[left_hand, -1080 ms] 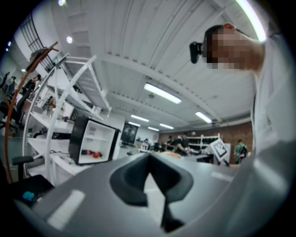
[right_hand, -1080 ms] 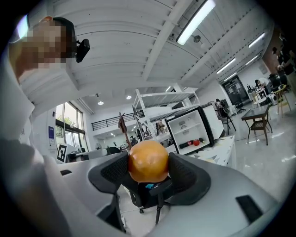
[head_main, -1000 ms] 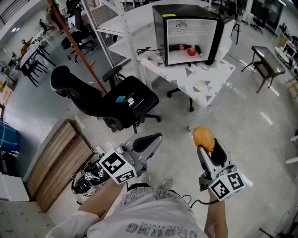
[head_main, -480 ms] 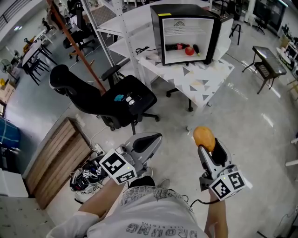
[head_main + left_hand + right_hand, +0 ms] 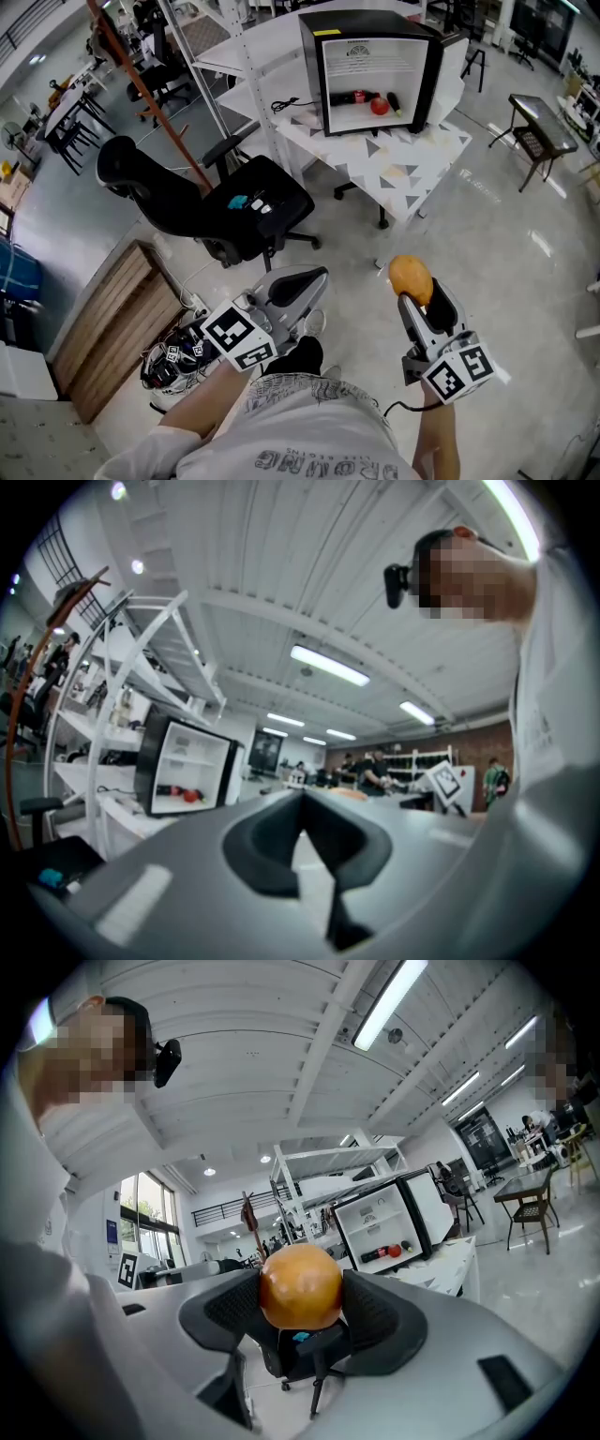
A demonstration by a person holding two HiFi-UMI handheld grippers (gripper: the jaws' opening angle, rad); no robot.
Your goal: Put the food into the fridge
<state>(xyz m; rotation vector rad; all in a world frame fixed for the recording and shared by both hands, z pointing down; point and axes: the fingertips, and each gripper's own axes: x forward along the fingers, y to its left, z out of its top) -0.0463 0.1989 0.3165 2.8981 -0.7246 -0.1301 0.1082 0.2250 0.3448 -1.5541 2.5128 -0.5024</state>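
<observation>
My right gripper (image 5: 415,292) is shut on a round orange fruit (image 5: 410,278), which shows between the jaws as the orange fruit (image 5: 300,1286) in the right gripper view. My left gripper (image 5: 314,278) is shut with nothing in it; its jaws meet tip to tip in the left gripper view (image 5: 302,801). The small black fridge (image 5: 375,67) stands open on a white table (image 5: 412,159) far ahead. Inside it lie a red round fruit (image 5: 379,107) and a dark bottle (image 5: 347,97). The fridge (image 5: 394,1222) also appears far off in the right gripper view.
A black office chair (image 5: 211,202) with small items on its seat stands between me and the table. A white shelf rack (image 5: 234,56) stands left of the fridge. A wooden panel (image 5: 112,323) and dark shoes (image 5: 169,366) lie at my left. Pale floor spreads to the right.
The view has crept slightly toward the fridge and table. Both grippers keep the same pose, the right one still holding the orange fruit.
</observation>
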